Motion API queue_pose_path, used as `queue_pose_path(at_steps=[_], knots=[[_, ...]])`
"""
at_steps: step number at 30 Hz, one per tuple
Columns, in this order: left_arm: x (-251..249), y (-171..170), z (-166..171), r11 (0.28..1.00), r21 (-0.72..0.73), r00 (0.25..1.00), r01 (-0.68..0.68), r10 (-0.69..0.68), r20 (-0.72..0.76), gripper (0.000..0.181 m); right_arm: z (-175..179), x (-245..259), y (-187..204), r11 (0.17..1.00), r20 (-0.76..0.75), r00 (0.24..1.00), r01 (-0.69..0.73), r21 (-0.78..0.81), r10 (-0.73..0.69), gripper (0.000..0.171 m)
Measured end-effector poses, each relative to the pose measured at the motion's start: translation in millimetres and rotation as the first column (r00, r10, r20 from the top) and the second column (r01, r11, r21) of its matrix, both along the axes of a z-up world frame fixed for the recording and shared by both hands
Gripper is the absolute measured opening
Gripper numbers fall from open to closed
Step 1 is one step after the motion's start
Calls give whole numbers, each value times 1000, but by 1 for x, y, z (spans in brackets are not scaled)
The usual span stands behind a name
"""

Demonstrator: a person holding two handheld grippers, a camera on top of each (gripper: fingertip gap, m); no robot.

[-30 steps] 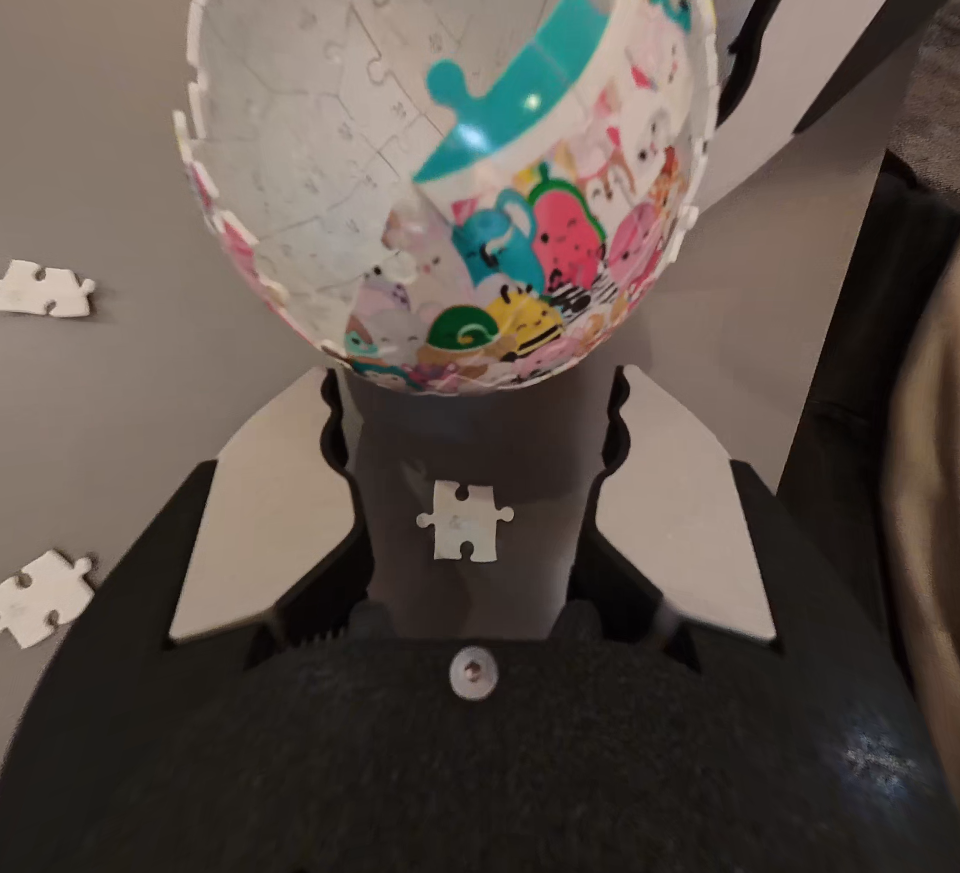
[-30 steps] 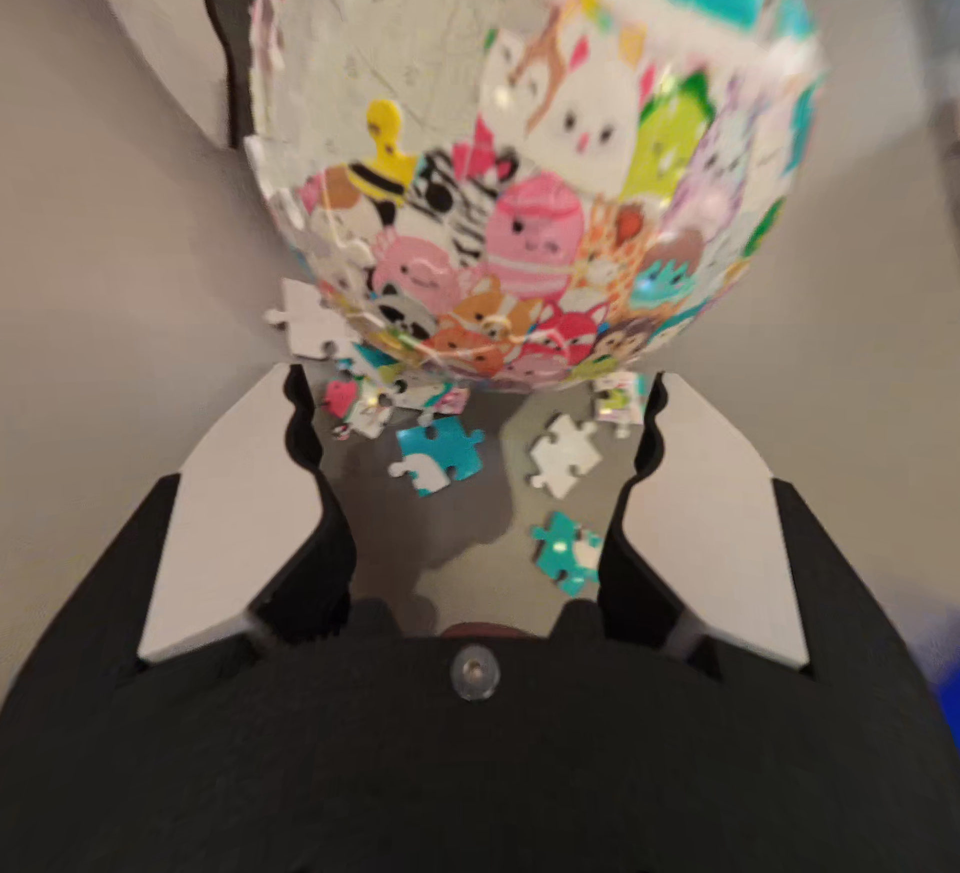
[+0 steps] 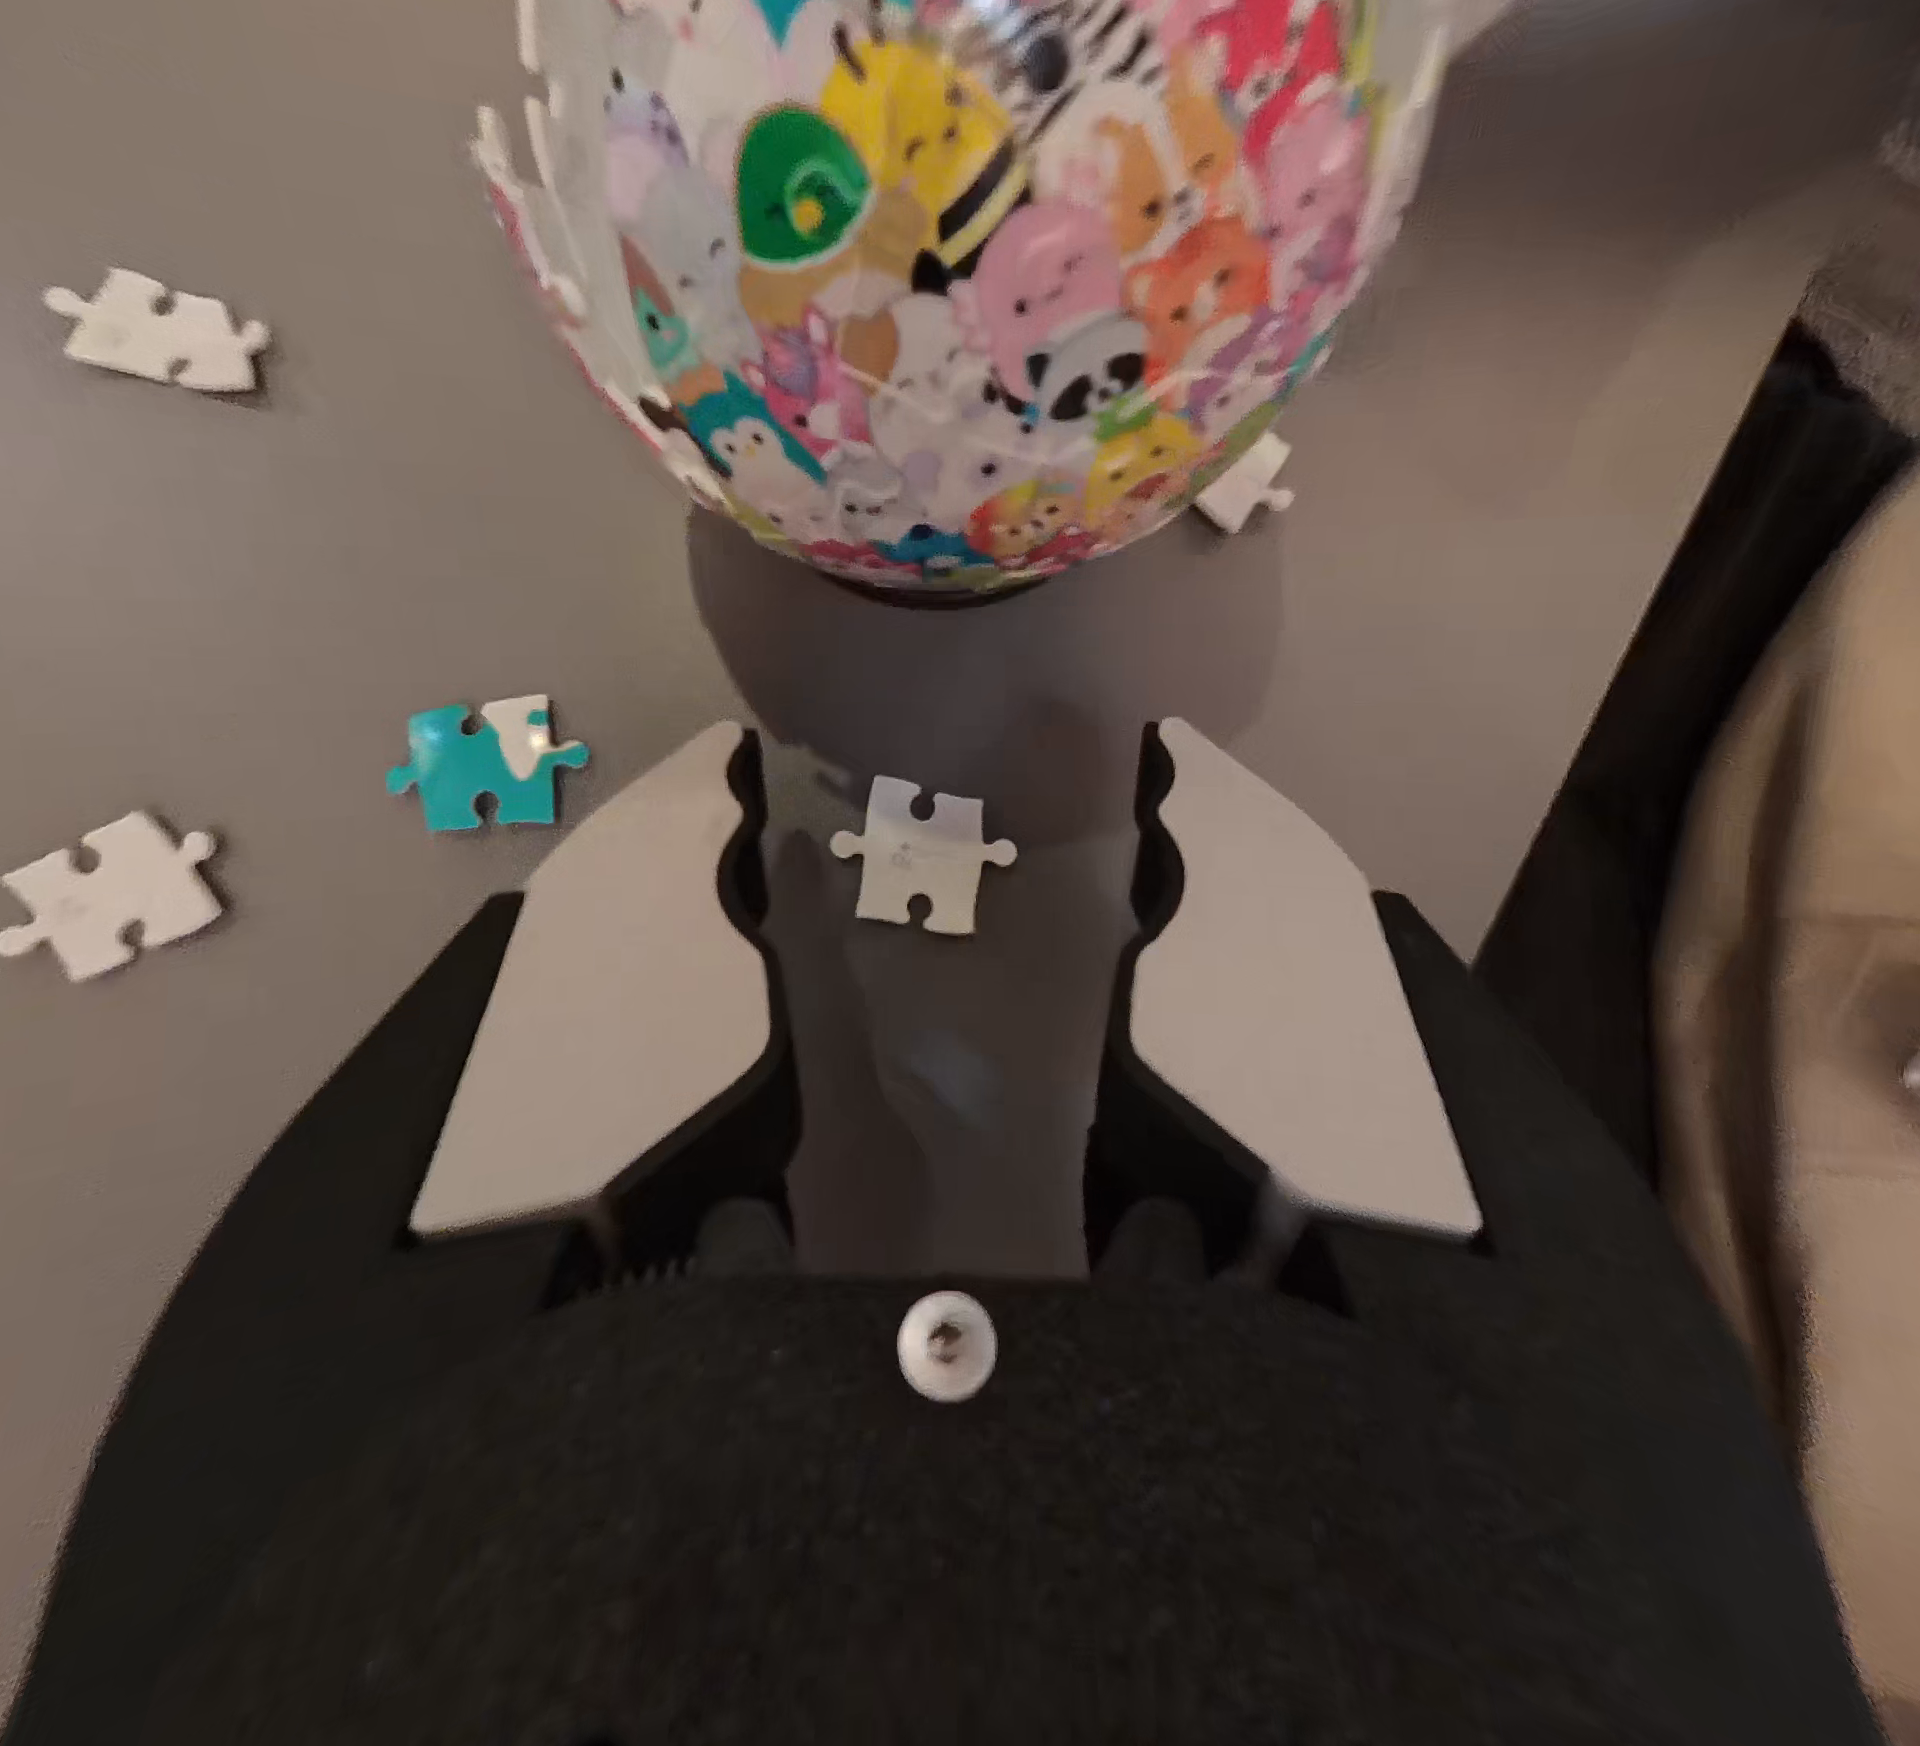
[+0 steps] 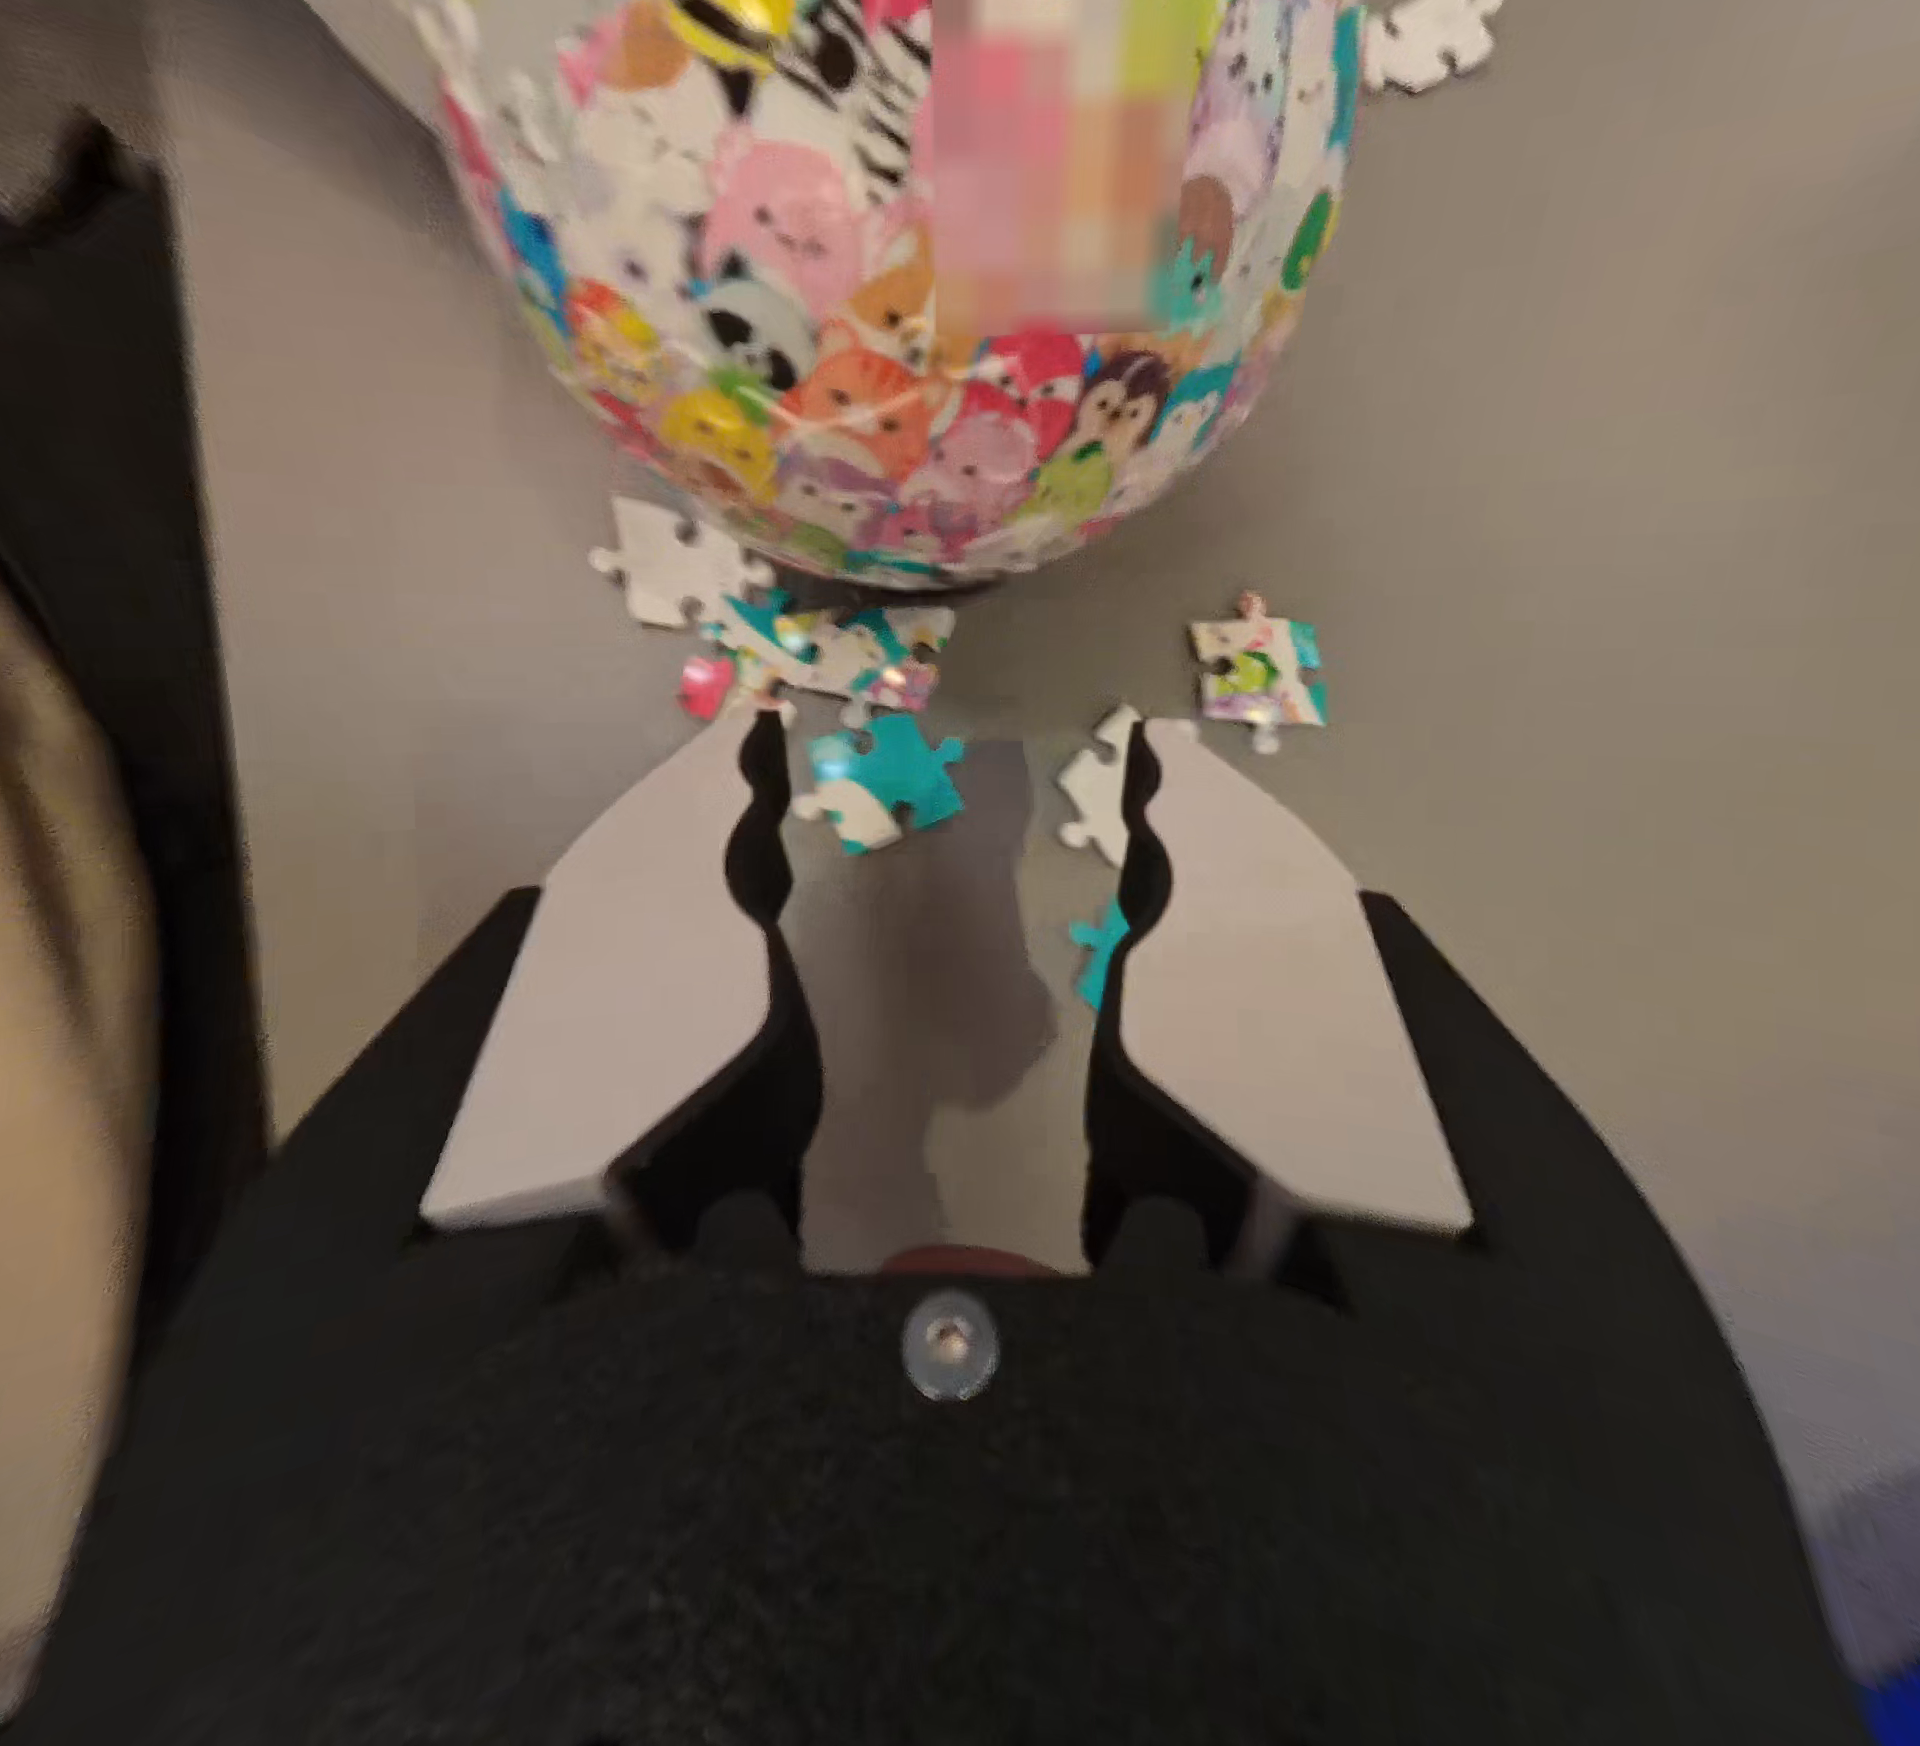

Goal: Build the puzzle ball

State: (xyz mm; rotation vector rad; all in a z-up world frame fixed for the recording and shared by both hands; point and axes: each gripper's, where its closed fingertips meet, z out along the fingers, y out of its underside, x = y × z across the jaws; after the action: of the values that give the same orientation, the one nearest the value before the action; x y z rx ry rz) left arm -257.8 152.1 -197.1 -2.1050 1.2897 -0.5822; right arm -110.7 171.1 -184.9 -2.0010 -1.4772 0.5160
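While both tools sit empty, the scene reads as a pause between placements.

Puzzle ball [image 3: 966,190]: partly built, standing on the grey bench [image 3: 260,553], seemingly on a small dark base at its foot; its jagged unfinished edge shows on the left in the left wrist view. Probably parked upright so the open rim stays reachable.

Left tool [image 3: 951,849]: fingers spread fairly wide, gripping nothing, poised over a white face-down piece [image 3: 923,857] that lies between them on the bench, likely the next pick.

Right tool [image 4: 951,849]: likewise fairly wide and empty, aimed at the ball's foot.

Loose pieces: a teal piece [image 4: 888,787] lies just ahead of the right tool's fingers; a cluster [image 4: 821,647] lies by the ball's base; a printed piece [image 4: 1257,670] sits apart to the right. Scattered near the ball, I judge, to keep reaches short.

Risk: flat pieces on a smooth bench may slide when pinched.
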Motion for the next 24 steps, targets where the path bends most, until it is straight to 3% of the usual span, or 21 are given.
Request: queue_pose_path(at_steps=[2, 5, 8, 14, 19, 20, 21, 24], knots=[[0, -8, 12, 1000, 22, 998, -14, 13, 56, 60, -3, -13, -16, 999, -101, 995, -27, -42, 23, 54], [4, -17, 24, 999, 30, 991, -24, 20, 130, 54, -27, -16, -3, 999, 6, 1000, 0, 52, 0, 49], [9, -26, 30, 1000, -4, 984, -6, 7, 177, 54, -38, -33, -10, 995, -52, 998, -30, -99, 25, 45], [14, -30, 29, 1000, -13, 983, 18, -15, 184, 54, -40, -20, -10, 997, 7, 1000, -14, -81, 15, 29], [15, -30, 34, 1000, -8, 977, 15, -13, 213, 52, -38, -4, -9, 1000, 42, 999, 10, -3, -10, 28], [15, -31, 35, 1000, -5, 977, 14, -13, 213, 52, -36, -3, -9, 1000, 39, 999, 10, 2, -10, 22], [15, -31, 36, 1000, -3, 977, 14, -13, 211, 52, -28, -4, -10, 1000, 2, 1000, 5, 11, -5, 0], [15, -35, 42, 1000, 8, 974, 13, -14, 228, 52, -17, -3, -9, 999, -16, 1000, 17, 31, -16, 5]])
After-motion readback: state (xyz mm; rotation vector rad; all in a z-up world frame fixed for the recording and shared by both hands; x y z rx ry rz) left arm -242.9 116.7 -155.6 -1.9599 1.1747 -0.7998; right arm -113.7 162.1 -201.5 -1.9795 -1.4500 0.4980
